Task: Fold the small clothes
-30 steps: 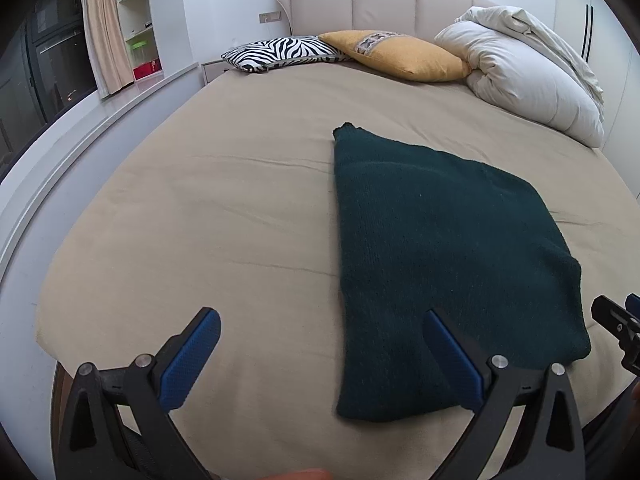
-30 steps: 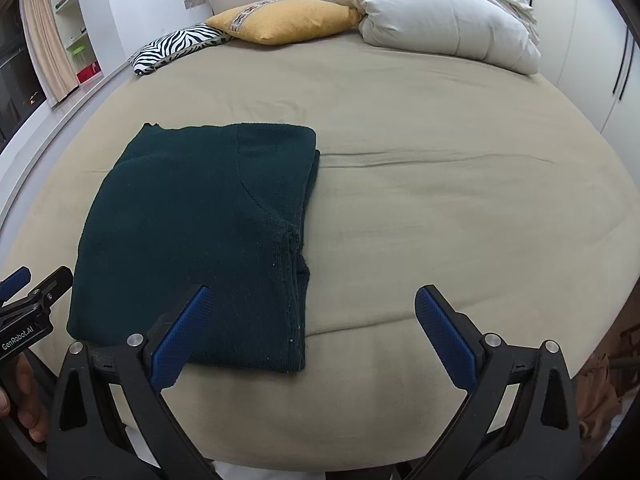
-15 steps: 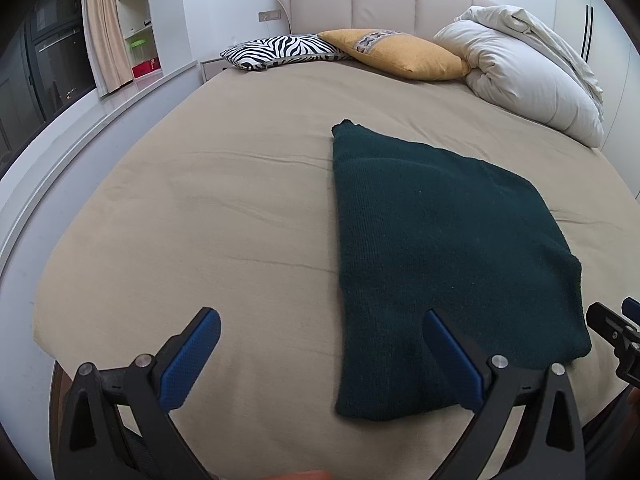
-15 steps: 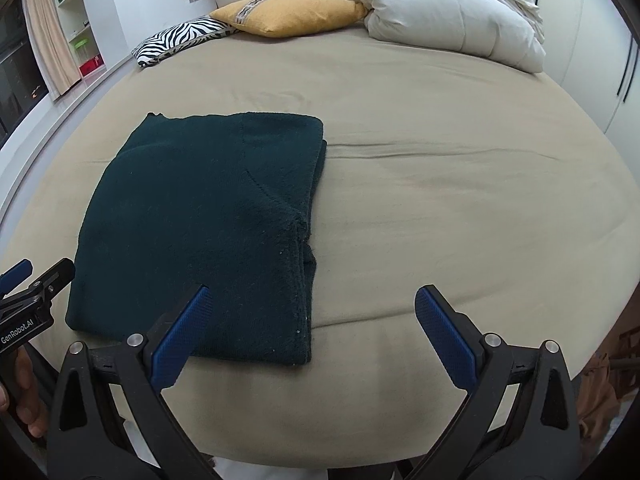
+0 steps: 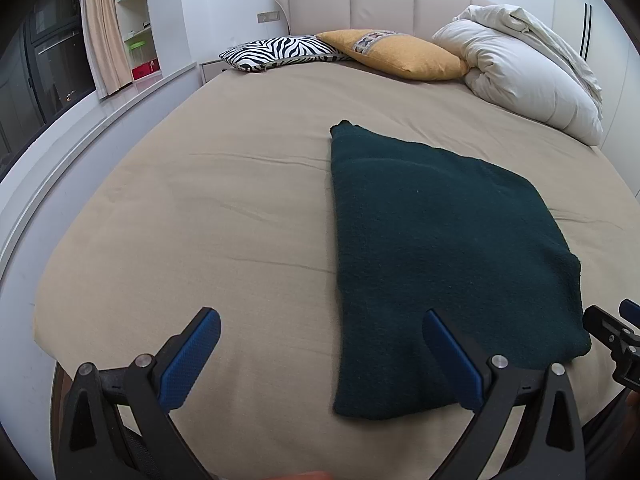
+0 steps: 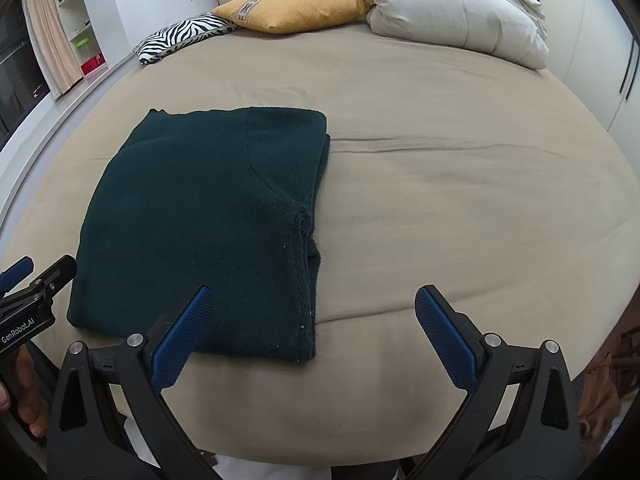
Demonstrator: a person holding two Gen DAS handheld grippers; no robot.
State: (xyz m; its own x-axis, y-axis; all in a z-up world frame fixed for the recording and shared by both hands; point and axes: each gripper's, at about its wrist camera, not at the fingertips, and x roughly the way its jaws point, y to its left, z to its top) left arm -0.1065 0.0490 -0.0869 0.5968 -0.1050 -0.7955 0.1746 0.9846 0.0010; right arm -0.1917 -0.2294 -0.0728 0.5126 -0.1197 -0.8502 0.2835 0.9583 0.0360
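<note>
You have a dark green garment [image 6: 208, 224] lying on a plain beige bed sheet [image 6: 440, 184]. Along the bed's far edge sit a black-and-white zebra-striped pillow [image 5: 280, 52], a mustard-yellow pillow [image 5: 400, 58] with a patterned band, and an off-white duvet [image 5: 528, 76]. Your gripper fingers [image 6: 180, 336] carry blue pads on black frames.

A beige bed [image 5: 224, 208] fills the frame; a zebra-striped pillow [image 5: 280, 53], yellow cushion [image 5: 396, 55] and bundled white duvet [image 5: 524, 76] line the top.
</note>
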